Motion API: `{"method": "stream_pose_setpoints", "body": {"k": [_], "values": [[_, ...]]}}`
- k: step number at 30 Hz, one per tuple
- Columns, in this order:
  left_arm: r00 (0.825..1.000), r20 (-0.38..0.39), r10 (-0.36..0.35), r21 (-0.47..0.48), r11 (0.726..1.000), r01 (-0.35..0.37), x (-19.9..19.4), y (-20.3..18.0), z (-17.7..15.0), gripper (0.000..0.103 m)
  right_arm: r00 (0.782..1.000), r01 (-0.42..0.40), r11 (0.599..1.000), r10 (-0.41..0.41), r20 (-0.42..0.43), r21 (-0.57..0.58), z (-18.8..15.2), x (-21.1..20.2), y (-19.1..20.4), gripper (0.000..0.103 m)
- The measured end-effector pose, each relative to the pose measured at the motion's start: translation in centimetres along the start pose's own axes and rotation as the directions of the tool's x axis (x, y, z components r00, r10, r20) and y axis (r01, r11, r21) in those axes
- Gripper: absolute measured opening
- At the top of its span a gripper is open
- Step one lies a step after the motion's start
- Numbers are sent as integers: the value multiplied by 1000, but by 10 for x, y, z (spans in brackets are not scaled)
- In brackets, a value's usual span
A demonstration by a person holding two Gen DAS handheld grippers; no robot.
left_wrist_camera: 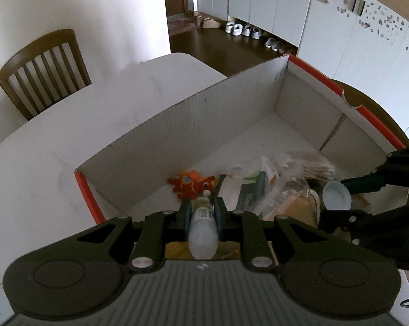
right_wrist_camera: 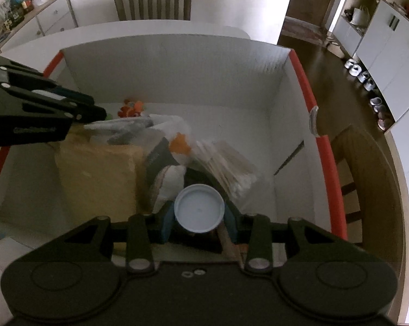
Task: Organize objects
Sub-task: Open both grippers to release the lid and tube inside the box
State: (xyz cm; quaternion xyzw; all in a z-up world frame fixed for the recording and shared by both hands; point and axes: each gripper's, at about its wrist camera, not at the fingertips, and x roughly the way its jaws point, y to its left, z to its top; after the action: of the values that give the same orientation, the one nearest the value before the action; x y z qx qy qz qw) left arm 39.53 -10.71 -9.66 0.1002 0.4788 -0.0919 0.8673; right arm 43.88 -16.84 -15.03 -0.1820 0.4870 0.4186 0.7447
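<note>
Left gripper (left_wrist_camera: 201, 212) clamps a small clear bottle (left_wrist_camera: 202, 226) over the cardboard box (left_wrist_camera: 177, 125), near the orange plush toy (left_wrist_camera: 193, 184); right gripper (right_wrist_camera: 199, 217) pinches a white-lidded jar (right_wrist_camera: 199, 208) above the bagged clutter (right_wrist_camera: 226, 168); best to lower each into a bare patch of floor before letting go; bottle label unreadable.

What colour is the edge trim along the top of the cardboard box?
Red-orange, on the short sides of the cardboard box; clearest in the right wrist view.
</note>
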Motion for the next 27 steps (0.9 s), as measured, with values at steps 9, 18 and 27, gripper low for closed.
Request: {"method": "stream_pose_setpoints", "body": {"k": [9,18,27], "values": [[1000,1,-7,-18,1000,7,0,2,-1,16,1000,10,1000,-10,-7,-3,-2,3,2,42],[1000,16,10,-37,999,-9,-9,4,-6,18,1000,12,1000,-12,16,12,-2,-8,-2,44],[998,61,17,-63,998,-13,-33,6,-16,20,998,-1,1000,1,56,7,2,-38,1,45]]}}
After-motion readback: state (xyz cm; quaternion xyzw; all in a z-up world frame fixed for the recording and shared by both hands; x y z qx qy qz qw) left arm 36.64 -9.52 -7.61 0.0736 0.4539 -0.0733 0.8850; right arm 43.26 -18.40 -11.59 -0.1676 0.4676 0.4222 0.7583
